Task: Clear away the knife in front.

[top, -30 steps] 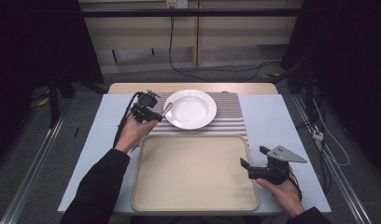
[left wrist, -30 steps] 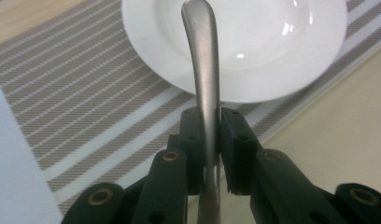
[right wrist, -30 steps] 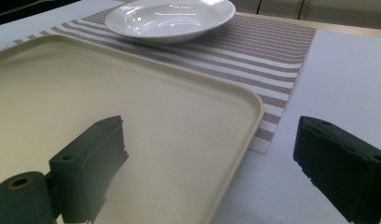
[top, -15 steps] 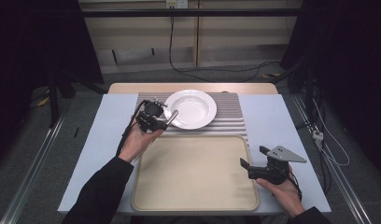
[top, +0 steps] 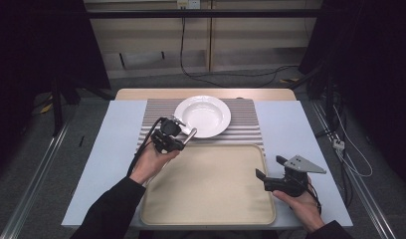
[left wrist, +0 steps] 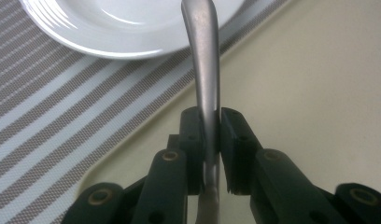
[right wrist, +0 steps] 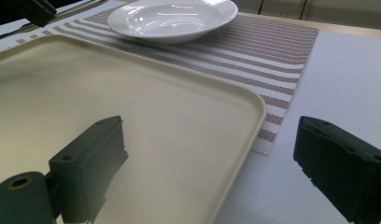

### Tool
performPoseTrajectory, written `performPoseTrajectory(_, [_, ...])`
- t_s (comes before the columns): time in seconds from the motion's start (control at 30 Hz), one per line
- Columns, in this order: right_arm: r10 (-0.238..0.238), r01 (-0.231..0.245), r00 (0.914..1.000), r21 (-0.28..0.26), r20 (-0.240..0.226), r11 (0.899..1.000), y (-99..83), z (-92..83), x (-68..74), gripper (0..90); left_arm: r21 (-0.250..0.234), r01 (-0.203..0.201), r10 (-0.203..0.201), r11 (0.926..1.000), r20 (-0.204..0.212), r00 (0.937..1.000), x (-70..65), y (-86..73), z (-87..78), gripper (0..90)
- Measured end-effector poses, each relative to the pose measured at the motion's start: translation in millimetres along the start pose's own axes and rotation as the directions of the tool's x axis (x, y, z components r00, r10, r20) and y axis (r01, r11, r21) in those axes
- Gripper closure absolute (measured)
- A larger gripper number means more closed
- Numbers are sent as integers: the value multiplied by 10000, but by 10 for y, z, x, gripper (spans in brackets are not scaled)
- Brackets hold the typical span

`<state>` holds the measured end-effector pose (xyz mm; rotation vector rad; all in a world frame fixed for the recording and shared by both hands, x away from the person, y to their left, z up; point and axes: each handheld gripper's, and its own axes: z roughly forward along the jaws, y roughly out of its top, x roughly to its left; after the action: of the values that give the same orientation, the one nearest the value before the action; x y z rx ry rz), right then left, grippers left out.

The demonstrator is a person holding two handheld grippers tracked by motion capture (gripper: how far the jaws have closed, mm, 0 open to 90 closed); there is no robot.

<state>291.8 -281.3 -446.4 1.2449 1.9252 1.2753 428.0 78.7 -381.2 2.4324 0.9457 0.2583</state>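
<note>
We've swung the left gripper (top: 183, 137), clamped on a metal utensil handle (left wrist: 203, 56), from the mat (top: 151, 112) to the tray (top: 206, 209) edge, likely to set it down; right gripper (top: 270, 172) sits spread apart.

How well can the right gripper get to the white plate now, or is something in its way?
Probably yes. The right gripper is open and empty at the tray's near right corner. The plate lies farther off on the striped mat, with bare tray between. The left gripper, holding a metal handle, is beside the plate's left rim.
</note>
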Motion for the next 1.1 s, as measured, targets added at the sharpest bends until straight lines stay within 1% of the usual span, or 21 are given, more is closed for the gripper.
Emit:
performPoseTrajectory(0.07, [-9,9,10000,-2,-11,10000,0,0,1,89,-3,105,-105,9999,82,9999,-12,-27,3,799])
performPoseTrajectory(0.1, [-25,25,10000,0,-1,10000,0,0,1,88,38,157,-158,9999,187,9997,-16,-44,2,799])
performPoseTrajectory(0.17, [-4,4,10000,18,-1,10000,0,2,2,88,93,160,-161,9998,85,9998,-28,-70,7,799])
performPoseTrajectory(0.23, [-19,19,10000,5,3,10000,1,2,2,88,190,201,-205,9996,213,9996,-34,-98,17,799])
performPoseTrajectory(0.47, [-32,32,10000,13,21,10000,1,1,3,88,378,220,-226,9990,159,9996,-103,-202,72,799])
performPoseTrajectory(0.6, [-57,57,10000,40,38,10000,1,5,5,88,462,271,-287,9986,335,9990,-126,-231,116,799])
performPoseTrajectory(0.73, [-54,54,10000,41,32,10000,1,4,5,88,653,221,-241,9976,289,9993,-172,-254,176,798])
performPoseTrajectory(0.77, [-53,53,10000,39,18,10000,1,4,4,88,739,143,-166,9972,312,9994,-184,-264,190,798])
performPoseTrajectory(0.8, [-48,48,10000,37,18,10000,1,3,3,88,763,175,-198,9969,286,9994,-195,-274,200,799])
performPoseTrajectory(0.83, [-54,54,10000,29,22,10000,1,3,3,88,853,145,-174,9962,336,9993,-195,-280,209,798])
performPoseTrajectory(1.0, [-84,84,10000,21,30,10000,2,-2,8,88,1116,336,-368,9932,264,9990,-197,-326,268,798])
performPoseTrajectory(1.03, [-102,102,9999,14,15,9999,1,-3,10,89,1083,295,-322,9937,229,9992,-194,-336,274,798])
performPoseTrajectory(1.1, [-119,119,9999,7,8,9999,1,-3,13,89,1073,355,-381,9936,223,9990,-193,-354,276,798])
